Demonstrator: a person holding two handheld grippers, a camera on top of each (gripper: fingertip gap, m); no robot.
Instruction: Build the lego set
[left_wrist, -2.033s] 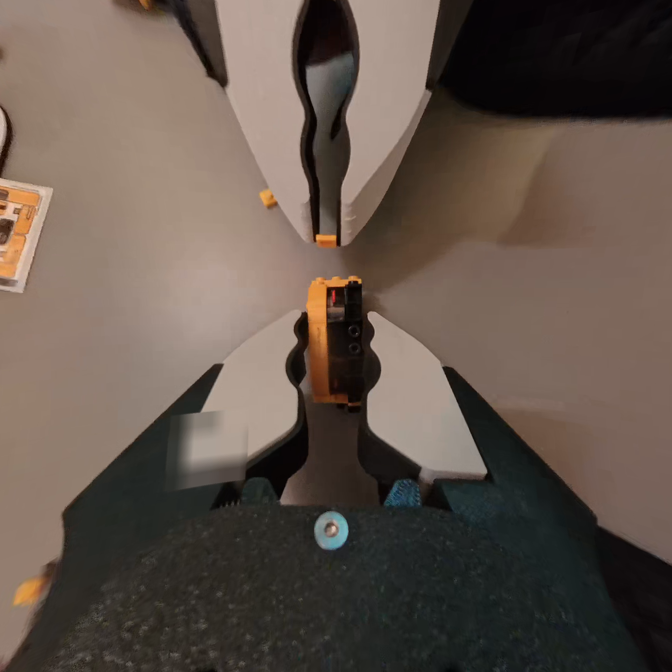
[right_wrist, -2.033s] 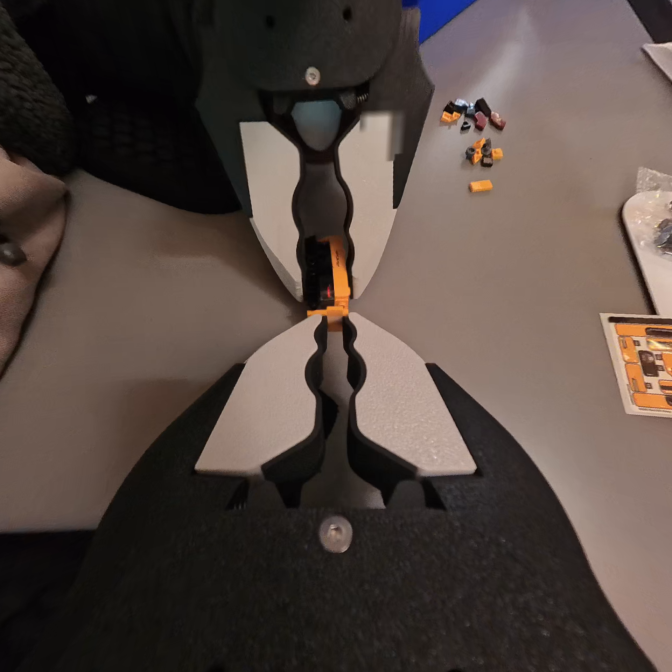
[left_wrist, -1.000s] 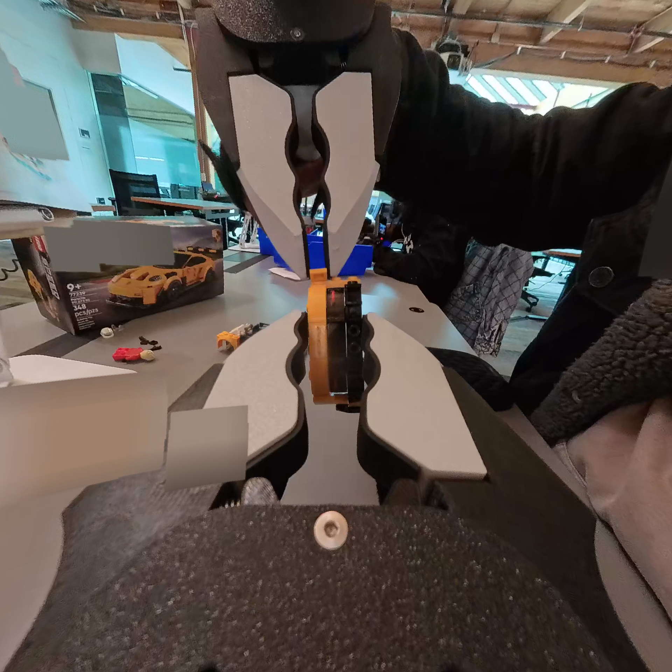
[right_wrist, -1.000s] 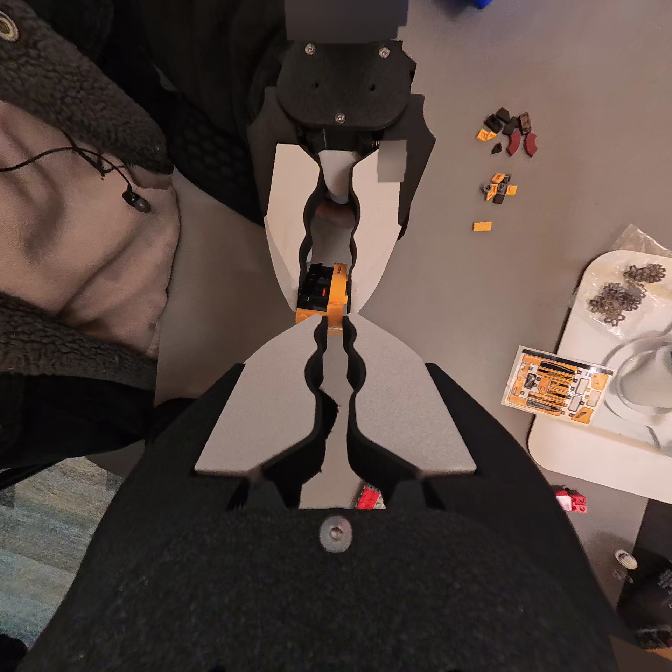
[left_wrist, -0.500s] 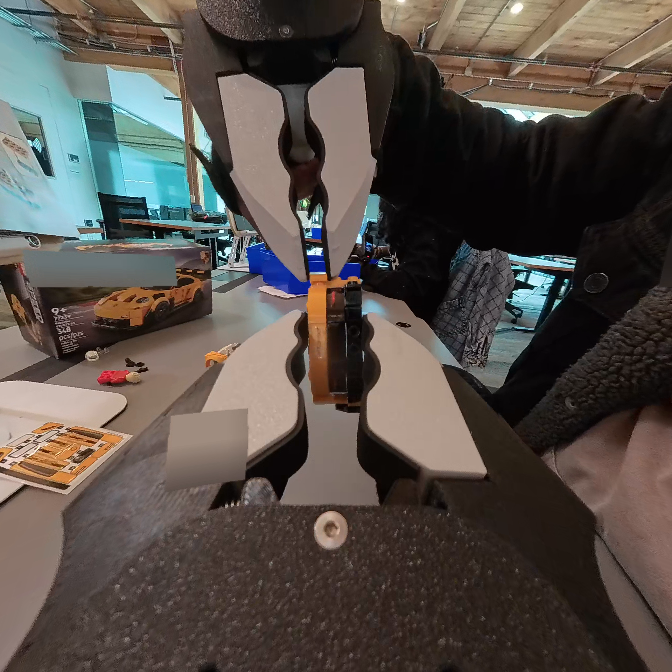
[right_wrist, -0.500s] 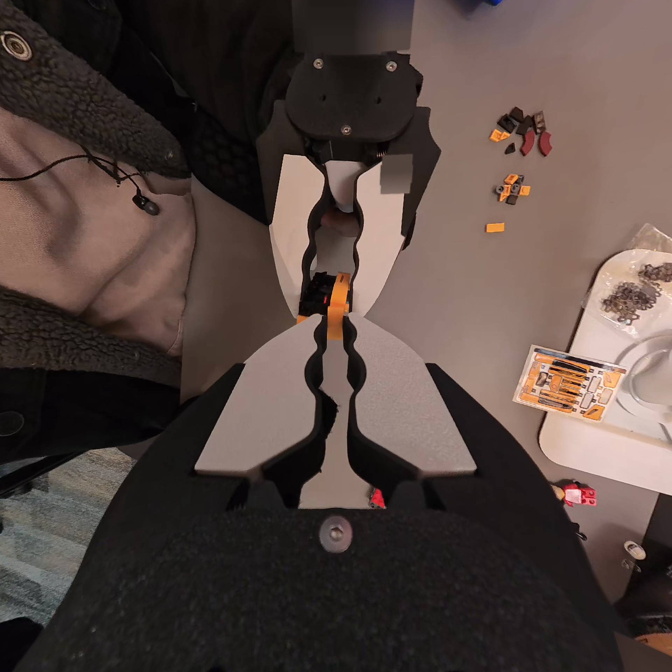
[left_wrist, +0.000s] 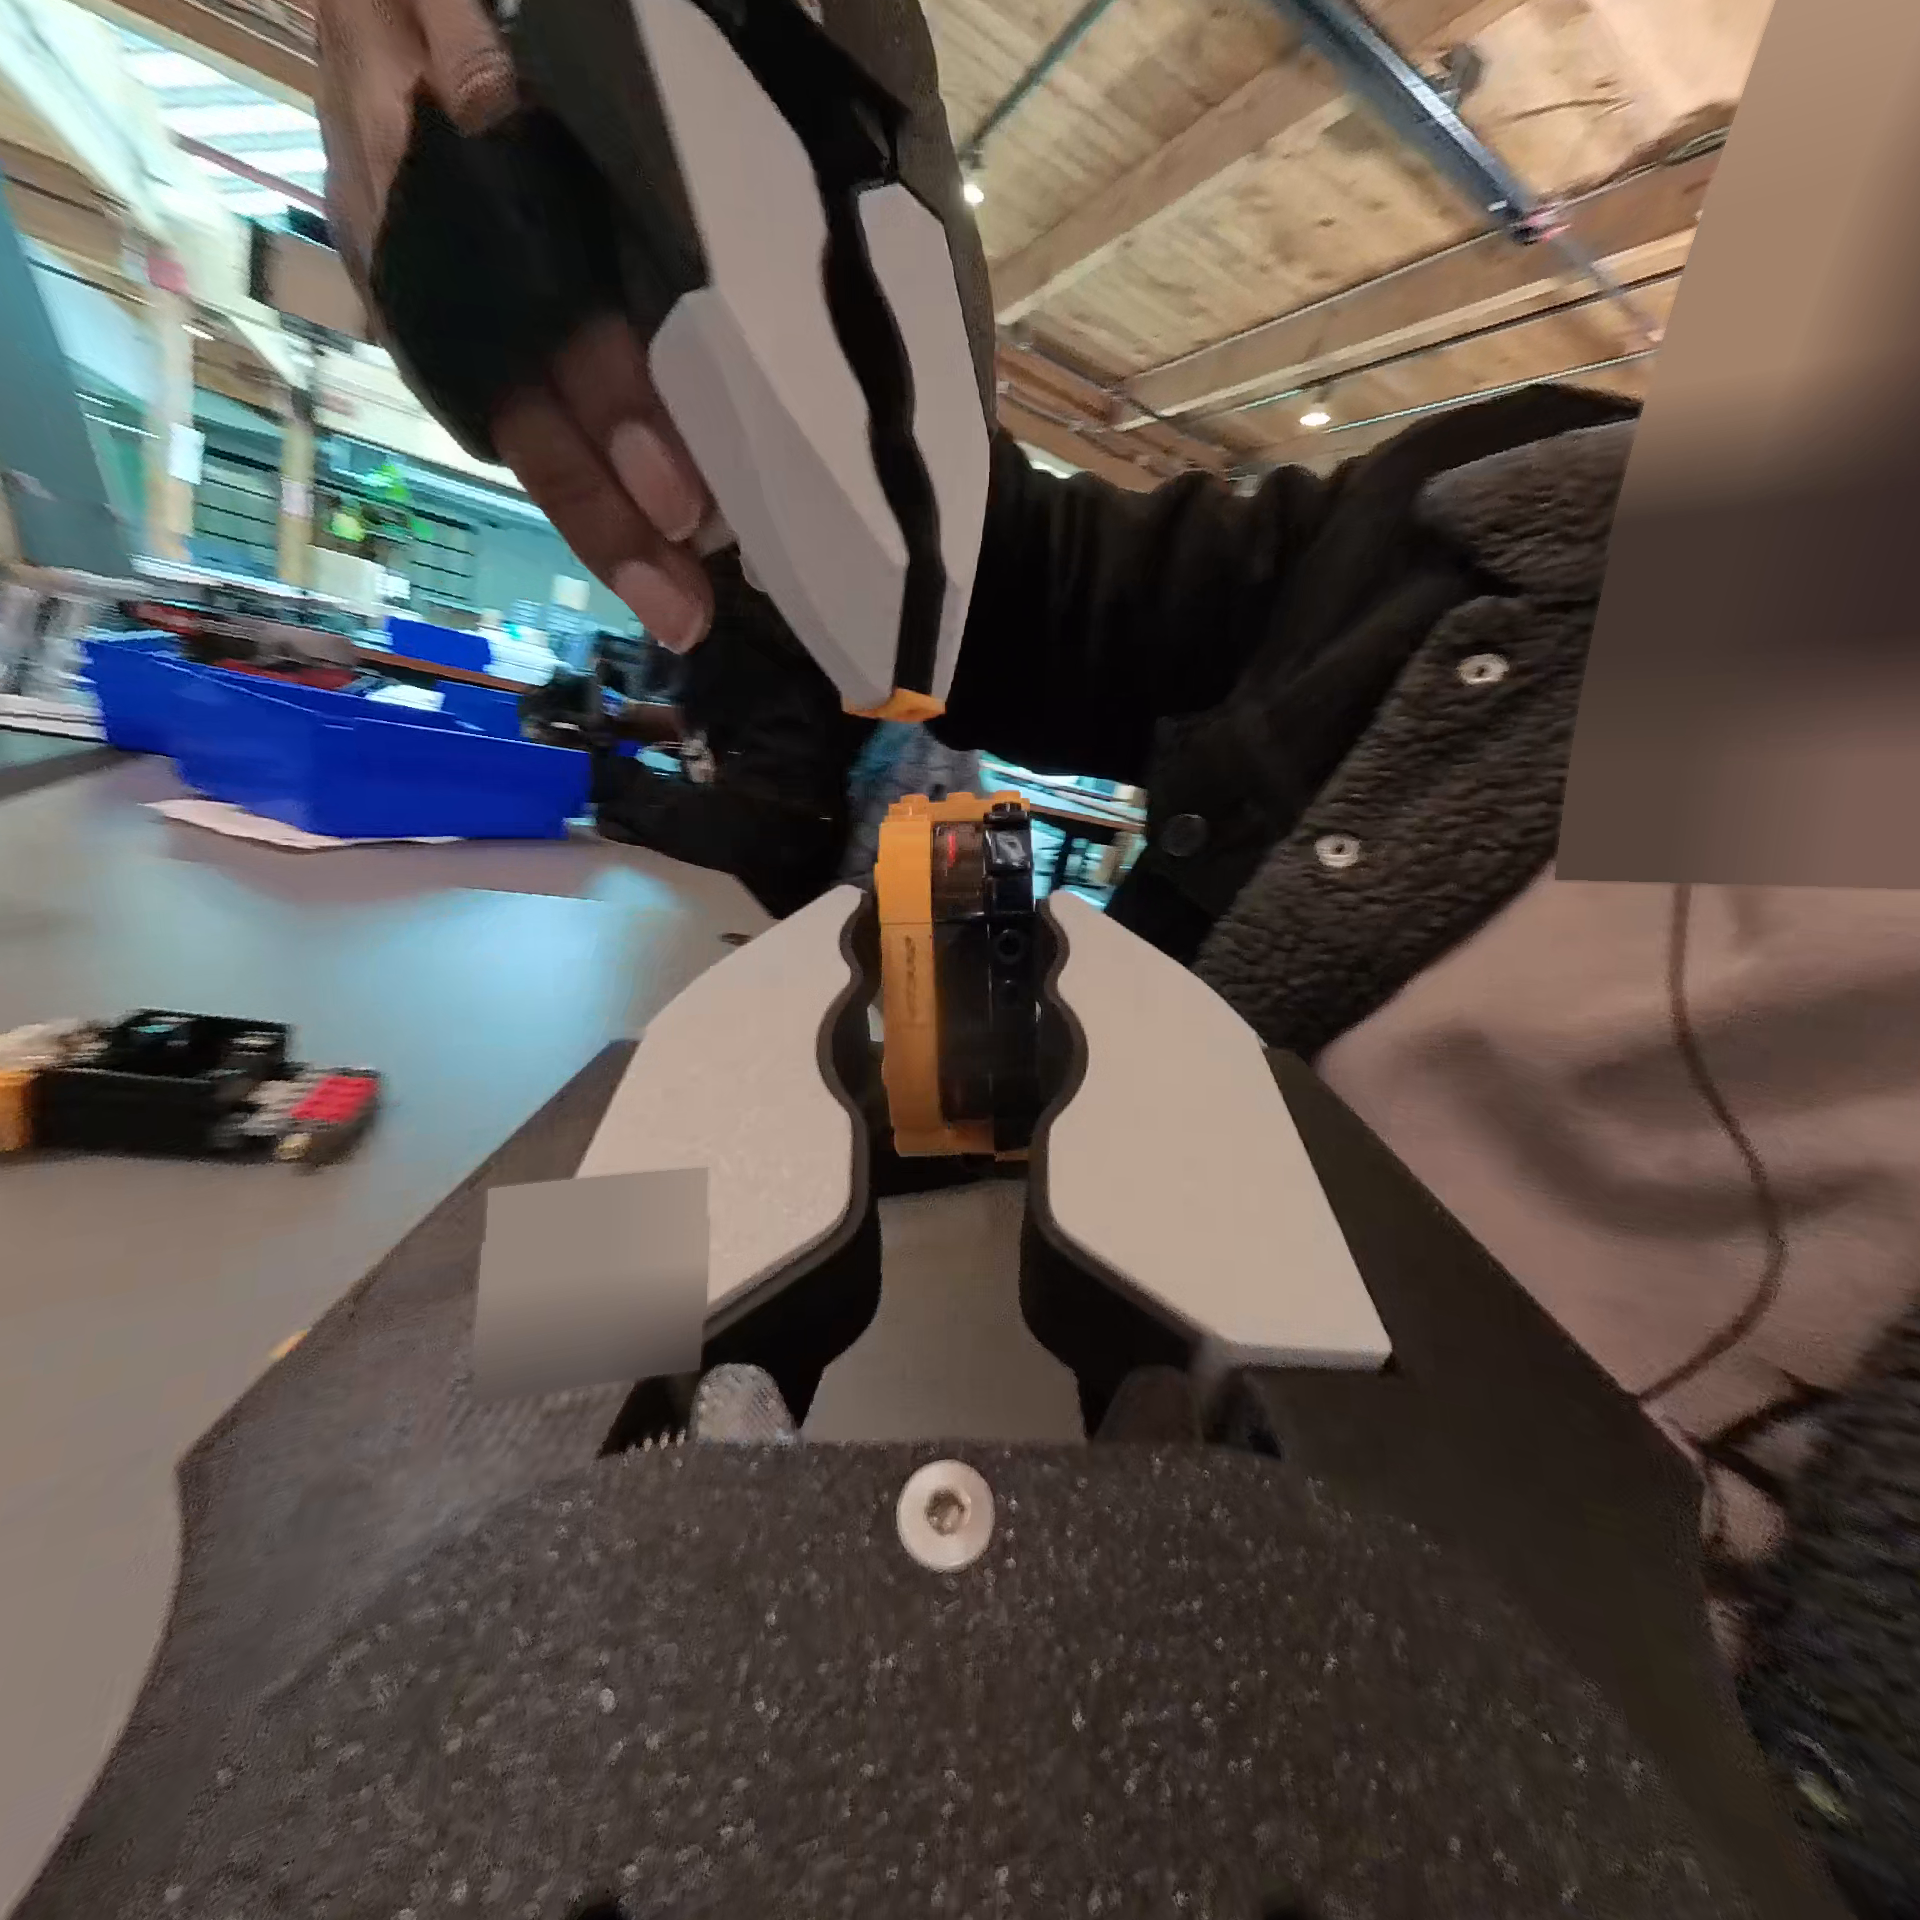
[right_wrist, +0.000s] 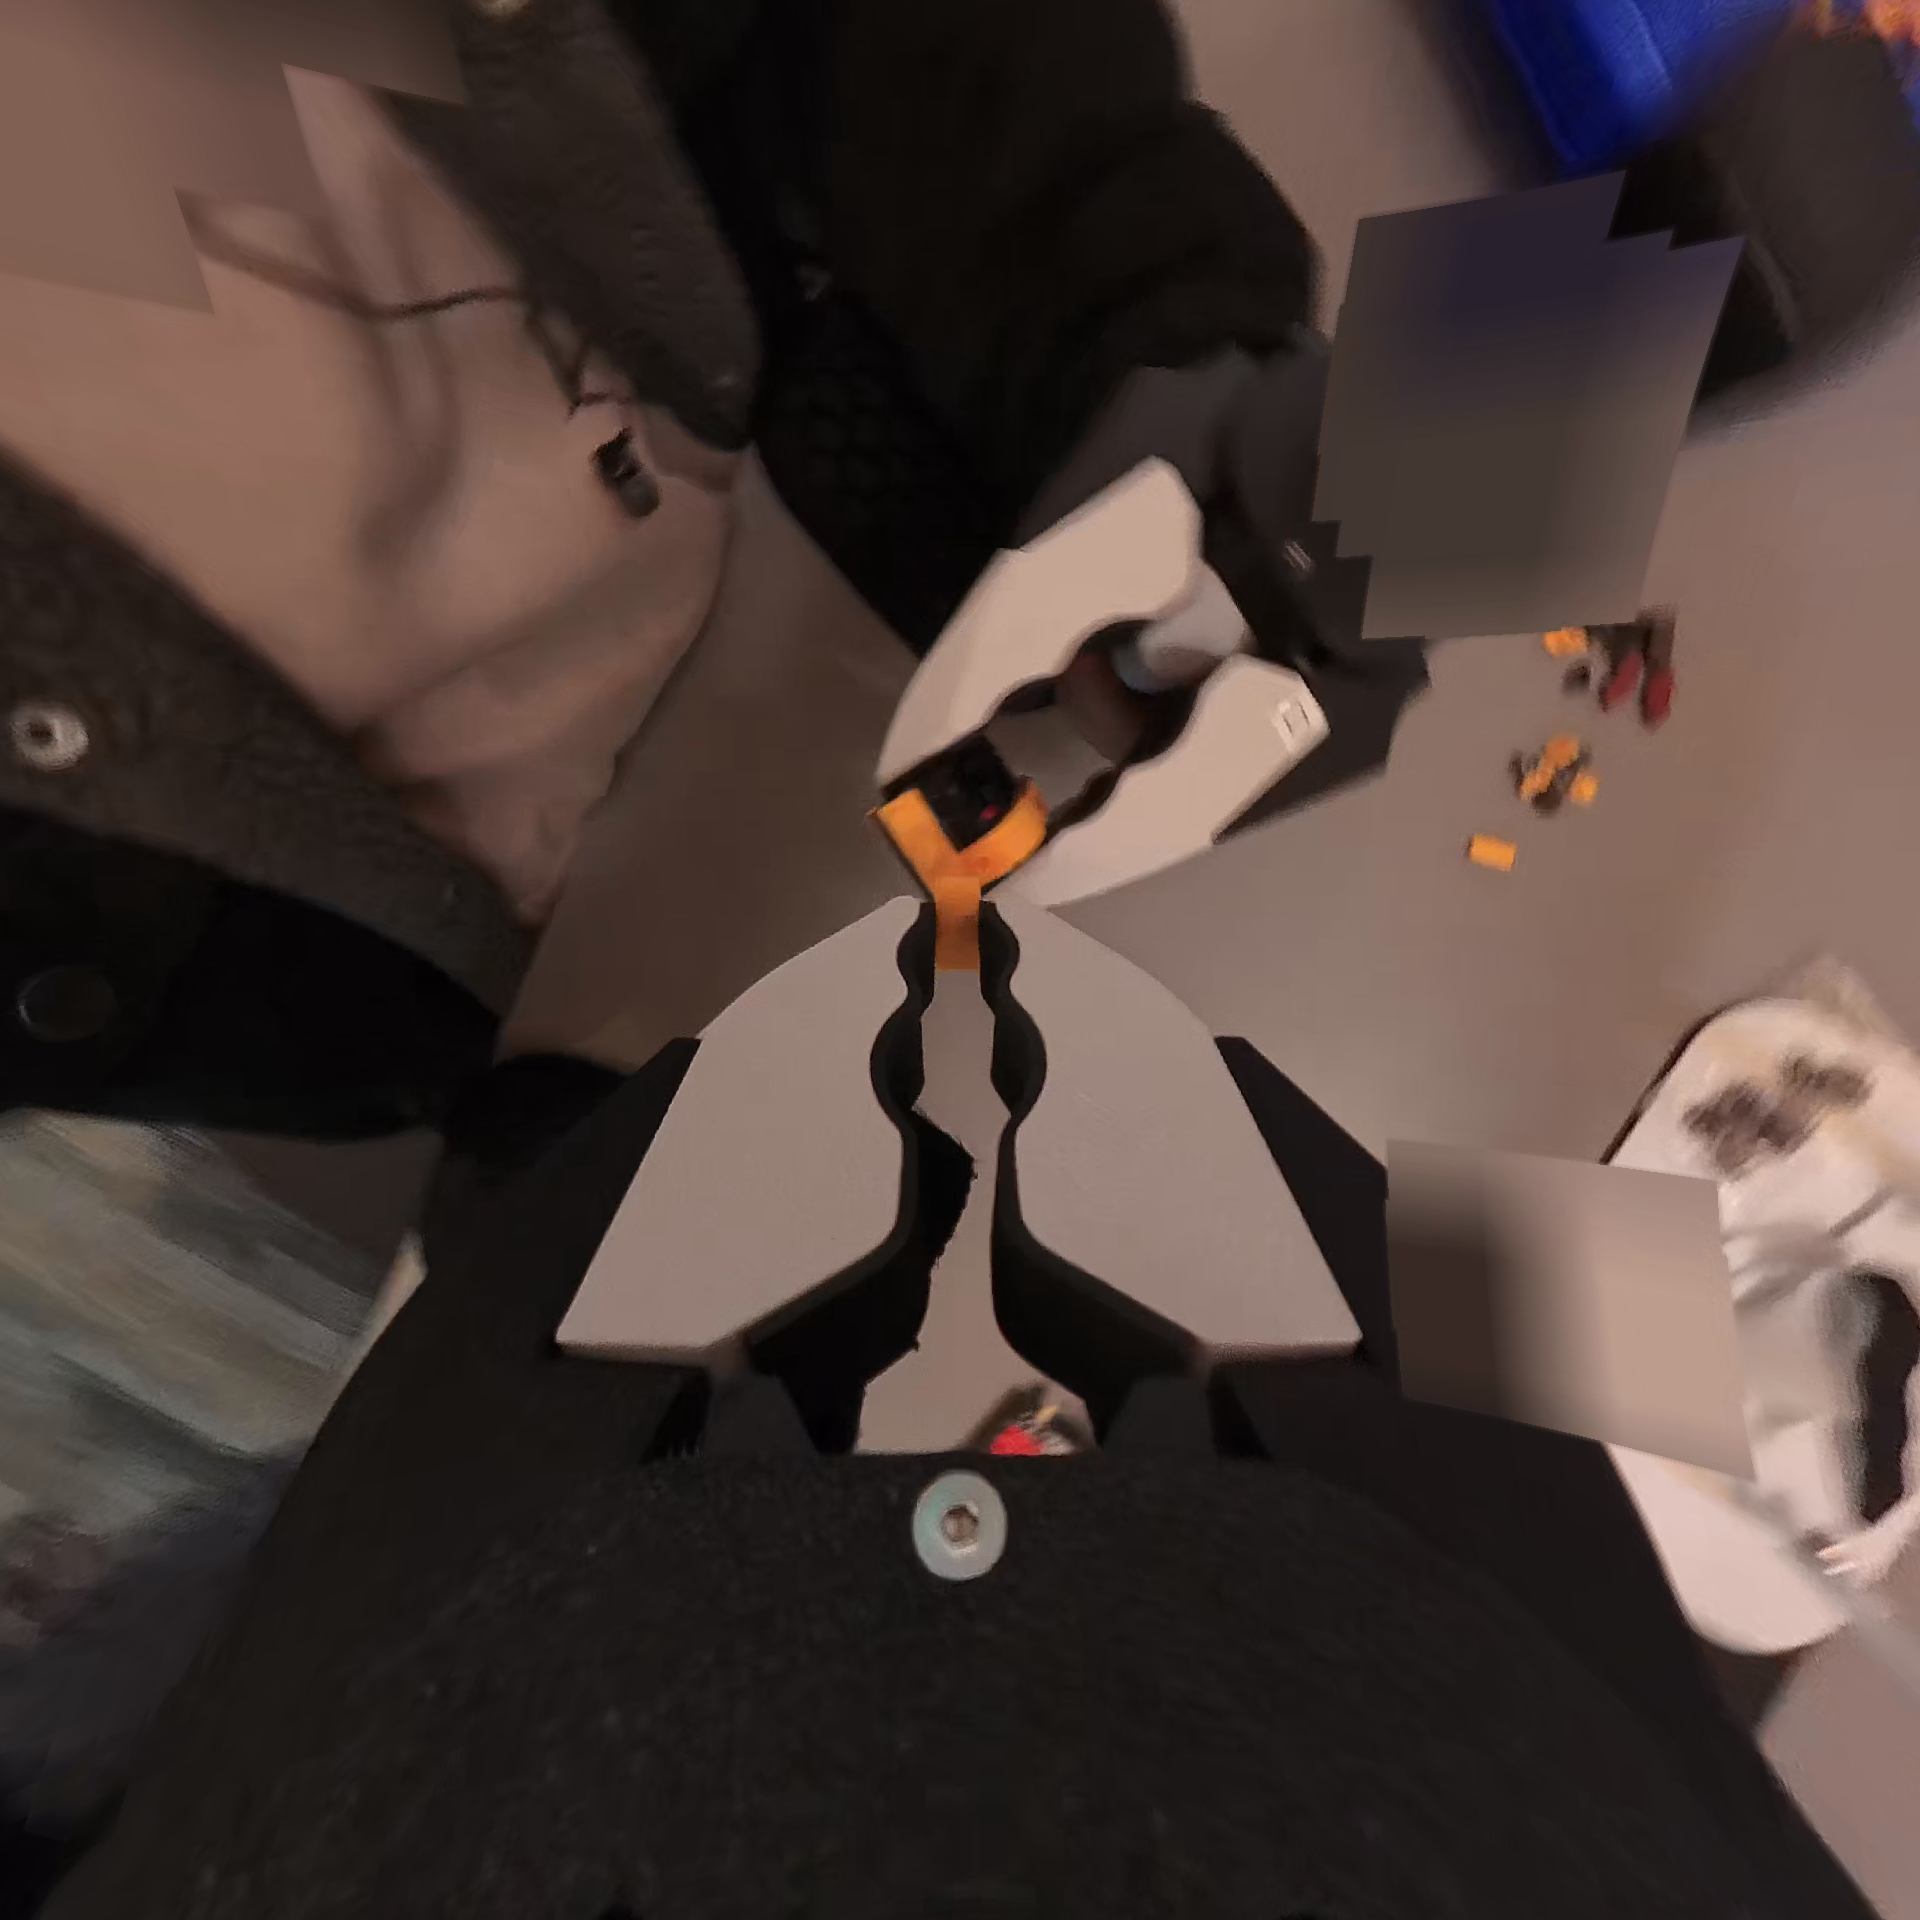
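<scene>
Since the earlier frame, the right gripper (left_wrist: 902, 701) has lifted clear of the orange-and-black assembly (left_wrist: 954, 982), its fingers clenched on a small orange piece (left_wrist: 894, 704). Left gripper (left_wrist: 954, 914) fingers grasp the assembly between them. Right wrist view: small orange piece (right_wrist: 954, 925) sits at the fingertips, meeting the assembly (right_wrist: 961, 821); loose bricks (right_wrist: 1553, 774) lie on the counter (right_wrist: 1299, 935) beyond.

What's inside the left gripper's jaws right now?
The left gripper clamps an orange-and-black lego assembly, studs poking out above. Its lower end sits behind the fingers, hidden. The right gripper holds a small orange piece above it.
</scene>
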